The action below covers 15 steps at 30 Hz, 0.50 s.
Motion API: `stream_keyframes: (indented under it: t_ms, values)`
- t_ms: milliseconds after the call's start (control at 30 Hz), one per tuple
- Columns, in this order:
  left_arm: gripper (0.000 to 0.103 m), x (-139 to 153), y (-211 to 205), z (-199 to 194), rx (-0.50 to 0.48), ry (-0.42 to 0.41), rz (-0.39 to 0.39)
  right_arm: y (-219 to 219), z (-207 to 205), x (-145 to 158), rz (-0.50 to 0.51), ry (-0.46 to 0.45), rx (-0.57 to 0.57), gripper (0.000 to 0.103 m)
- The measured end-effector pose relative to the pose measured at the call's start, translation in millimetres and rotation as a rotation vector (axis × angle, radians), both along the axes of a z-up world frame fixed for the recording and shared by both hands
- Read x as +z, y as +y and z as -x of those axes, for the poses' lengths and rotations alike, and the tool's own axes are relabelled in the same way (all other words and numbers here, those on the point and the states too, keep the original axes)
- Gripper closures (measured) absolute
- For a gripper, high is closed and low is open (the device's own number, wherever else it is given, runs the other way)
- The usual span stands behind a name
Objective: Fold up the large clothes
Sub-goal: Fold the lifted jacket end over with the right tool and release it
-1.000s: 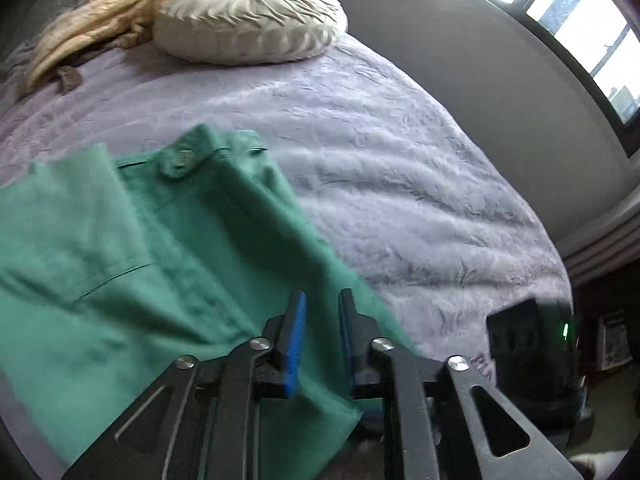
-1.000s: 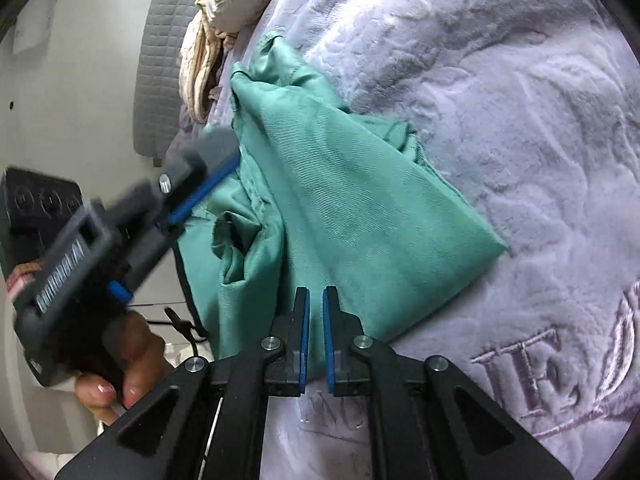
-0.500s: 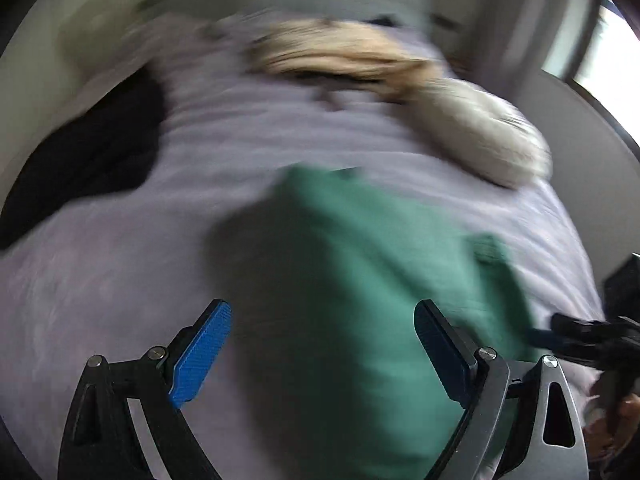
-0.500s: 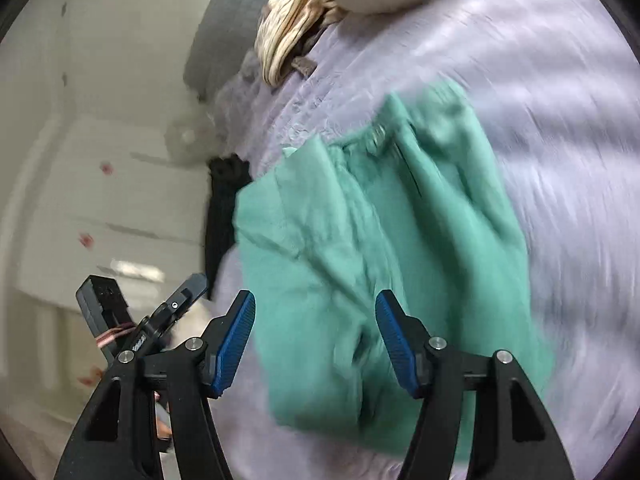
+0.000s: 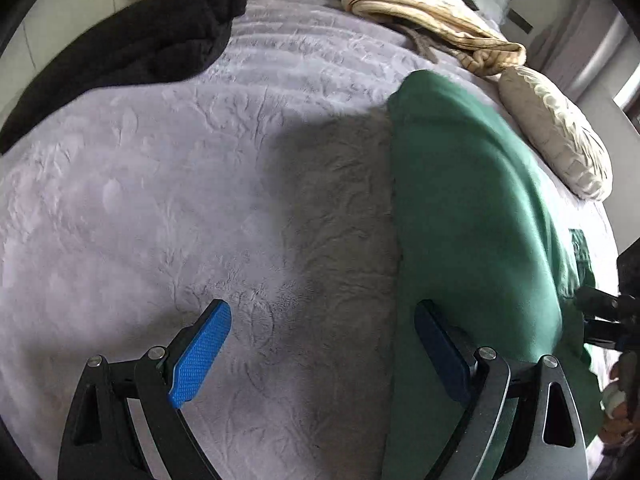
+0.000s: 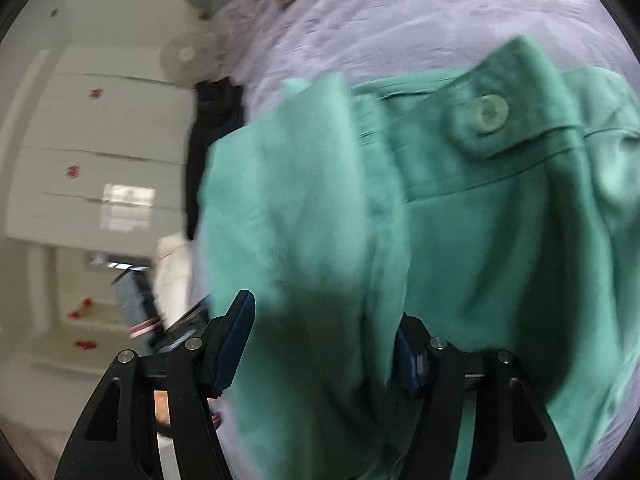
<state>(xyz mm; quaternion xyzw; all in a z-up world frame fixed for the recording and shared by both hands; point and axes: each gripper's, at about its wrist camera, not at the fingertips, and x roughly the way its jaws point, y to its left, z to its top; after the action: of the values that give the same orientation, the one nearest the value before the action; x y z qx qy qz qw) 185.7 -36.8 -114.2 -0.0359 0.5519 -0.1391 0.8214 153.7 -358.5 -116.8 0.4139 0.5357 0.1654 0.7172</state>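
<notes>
A green garment [image 5: 472, 208] lies folded on the lilac bed cover [image 5: 160, 200], at the right of the left wrist view. My left gripper [image 5: 320, 348] stands open over bare cover. Its right finger [image 5: 440, 352] is at the garment's left edge, and nothing is between the pads. In the right wrist view the green garment [image 6: 480, 220] fills the frame, its buttoned tab [image 6: 486, 114] at upper right. My right gripper [image 6: 320, 344] is open and low over it, with a loose fold between the fingers. The view is blurred, and no pad visibly presses.
A black garment [image 5: 140, 40] lies at the far left of the bed. A beige garment [image 5: 420, 4] and a round cream pillow [image 5: 556, 128] lie at the back right. White drawers [image 6: 100, 120] stand beyond the bed's edge. A hand [image 5: 620, 396] shows at the right edge.
Both grippers went from shut to wide open. The left swung off the green cloth to the bare cover beside it. The right moved in close over the buttoned end.
</notes>
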Motion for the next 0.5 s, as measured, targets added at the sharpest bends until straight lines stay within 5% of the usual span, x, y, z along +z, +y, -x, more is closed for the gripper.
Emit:
stream_keyframes:
  t_ms: [33,133,167,367,500]
  values:
    - [0.010,-3.1,0.2,-1.2,0.004,0.008,-0.002,-4.7,-2.9,-7.0,-0.014,0.010,-0.027,0.040]
    - [0.010,-3.4,-5.1,-3.0,0.009,0.003,-0.026,-5.4,-7.9,-17.5,-0.082,0.034,-0.068,0.088]
    - [0.010,-0.8,-8.4,-3.5,0.010,-0.006,-0.039,-2.5,-13.2,-15.9,-0.123,0.030,-0.065,0.092]
    - [0.010,31.1,-35.0,3.5,-0.039,-0.078,-0.031,-6.3,12.5,47.4,-0.369,-0.205,-0.079,0.093]
    - [0.010,31.3,-78.6,9.8,-0.156,-0.119,-0.065,-25.3,39.9,75.0,-0.396,-0.274,-0.092,0.093]
